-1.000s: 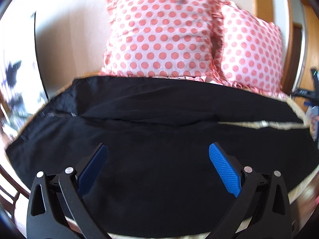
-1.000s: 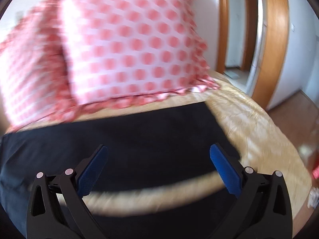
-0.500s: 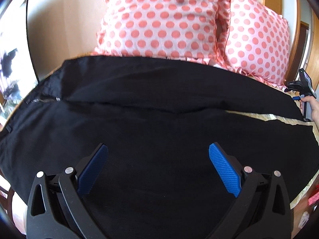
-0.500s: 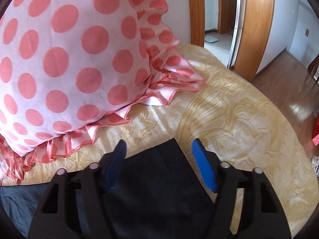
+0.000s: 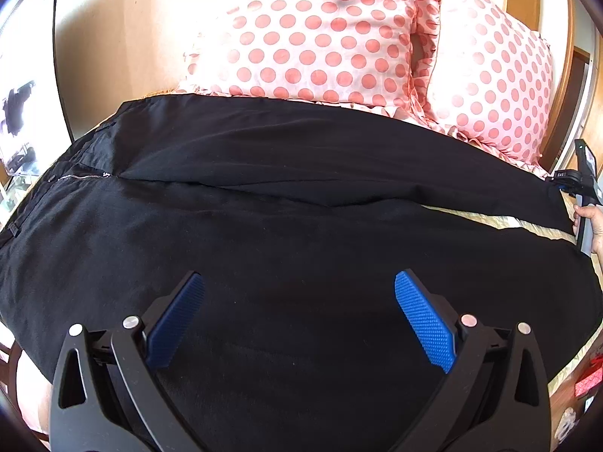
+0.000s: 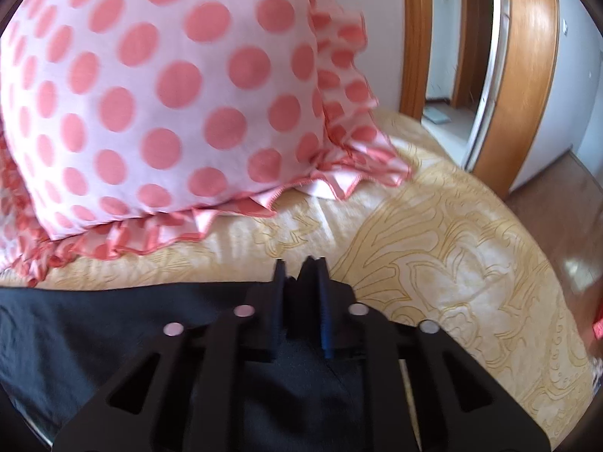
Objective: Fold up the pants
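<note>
Between the blue pads of the left gripper (image 5: 299,316) lies only flat black cloth; jaws spread wide, holding nothing, hovering over the near leg of the pants (image 5: 301,226); can't tell if the tips touch the fabric. On the right gripper (image 6: 301,297) the jaws are pinched nearly together on the hem end of the far pant leg, w/ black cloth bunched between the fingers (image 6: 279,301); view is a bit blurred.

Pants lie spread across the bed (image 6: 452,256), waist & zipper (image 5: 81,177) at the left of the left wrist view, legs running to the right; the far leg overlaps the near one along a diagonal crease, w/ a thin strip of bedspread showing between them near the hem. At that far right edge a hand (image 5: 589,222) holds the right gripper's handle.

Bedspread is cream w/ gold scrollwork; two pink polka-dot pillows w/ frilled edges, left pillow (image 5: 312,34) & right pillow (image 5: 493,75), stand just beyond the pants; frills touching the far leg's edge. Wooden door frame (image 6: 527,75) & wood floor to the right of the bed.
</note>
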`<move>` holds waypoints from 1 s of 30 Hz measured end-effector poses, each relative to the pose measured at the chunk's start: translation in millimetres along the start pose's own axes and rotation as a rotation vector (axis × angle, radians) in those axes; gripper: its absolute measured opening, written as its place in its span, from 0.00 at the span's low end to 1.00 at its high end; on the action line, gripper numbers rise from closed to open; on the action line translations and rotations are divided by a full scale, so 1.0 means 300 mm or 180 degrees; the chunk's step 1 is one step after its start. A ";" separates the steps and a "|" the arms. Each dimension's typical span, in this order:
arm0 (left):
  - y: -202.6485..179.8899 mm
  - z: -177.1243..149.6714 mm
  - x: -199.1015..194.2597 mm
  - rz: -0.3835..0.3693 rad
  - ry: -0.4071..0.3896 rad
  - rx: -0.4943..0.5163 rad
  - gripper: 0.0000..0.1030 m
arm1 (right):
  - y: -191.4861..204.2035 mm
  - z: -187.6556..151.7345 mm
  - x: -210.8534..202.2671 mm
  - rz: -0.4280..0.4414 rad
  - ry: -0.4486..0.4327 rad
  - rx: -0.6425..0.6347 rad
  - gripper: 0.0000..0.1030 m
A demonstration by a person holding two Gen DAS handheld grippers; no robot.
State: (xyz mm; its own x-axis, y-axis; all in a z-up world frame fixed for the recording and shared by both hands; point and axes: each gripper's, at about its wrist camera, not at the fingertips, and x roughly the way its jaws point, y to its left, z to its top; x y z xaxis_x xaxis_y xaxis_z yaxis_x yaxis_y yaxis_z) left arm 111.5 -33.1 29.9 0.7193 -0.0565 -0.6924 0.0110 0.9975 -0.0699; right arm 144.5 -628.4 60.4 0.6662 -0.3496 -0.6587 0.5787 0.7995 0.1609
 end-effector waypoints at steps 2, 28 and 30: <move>0.000 -0.002 -0.008 0.0002 -0.0017 0.0007 0.98 | -0.004 -0.006 -0.057 0.0102 -0.0120 -0.0003 0.10; 0.037 -0.067 -0.141 -0.0037 -0.0531 0.0023 0.98 | -0.068 -0.649 -0.657 0.1349 -0.0070 0.1056 0.60; 0.033 -0.076 -0.140 0.0013 -0.0500 0.0125 0.98 | -0.026 -0.654 -0.638 0.1524 0.0084 0.1128 0.63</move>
State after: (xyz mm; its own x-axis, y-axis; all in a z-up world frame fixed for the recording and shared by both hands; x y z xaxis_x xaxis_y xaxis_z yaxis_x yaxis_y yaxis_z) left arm 65.5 -21.8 42.0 0.8190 -0.0481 -0.5717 0.0327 0.9988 -0.0371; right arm -79.9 -471.9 40.9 0.8825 0.0254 -0.4696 0.3415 0.6520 0.6770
